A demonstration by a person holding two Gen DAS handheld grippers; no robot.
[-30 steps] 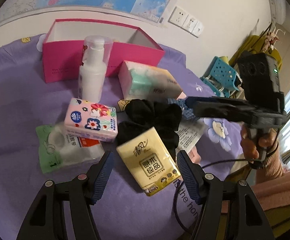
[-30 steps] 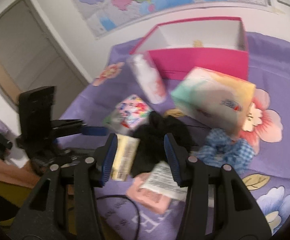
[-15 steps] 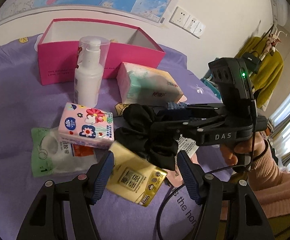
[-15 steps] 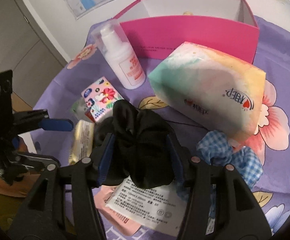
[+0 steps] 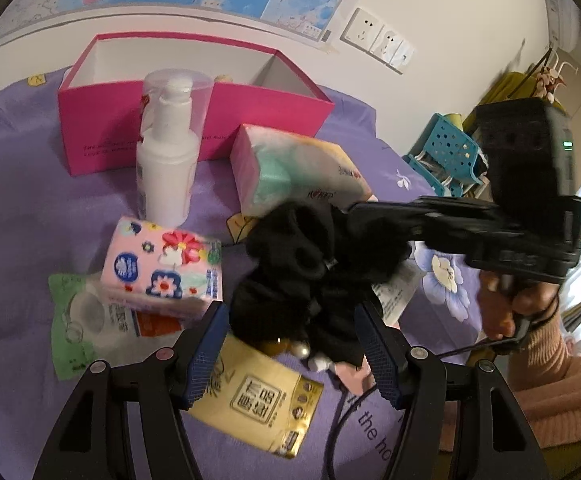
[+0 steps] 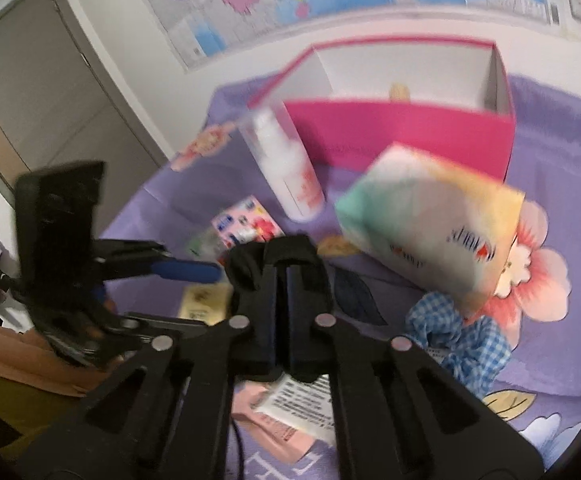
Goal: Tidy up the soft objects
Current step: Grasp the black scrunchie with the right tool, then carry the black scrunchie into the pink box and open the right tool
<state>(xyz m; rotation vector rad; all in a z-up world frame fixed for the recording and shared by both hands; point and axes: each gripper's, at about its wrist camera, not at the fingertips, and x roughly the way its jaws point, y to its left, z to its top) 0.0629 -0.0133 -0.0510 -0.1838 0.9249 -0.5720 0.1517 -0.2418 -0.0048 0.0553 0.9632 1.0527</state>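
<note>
My right gripper is shut on a black scrunchie, whose fabric bunches around the closed tips. In the left wrist view the right gripper reaches in from the right, and the black scrunchie hangs from it just above the purple cloth. My left gripper stands open, its fingers either side of the dangling scrunchie, pressing on nothing. A yellow tissue pack lies flat beneath it. The open pink box stands at the back.
A white pump bottle, a large pastel tissue pack, a floral tissue pack and a green wipes pack crowd the cloth. A blue gingham scrunchie and a labelled pink sachet lie near the right gripper.
The right gripper came in over the black scrunchie, shut on it and raised it. The yellow pack tipped from leaning between the left fingers to lying flat.
</note>
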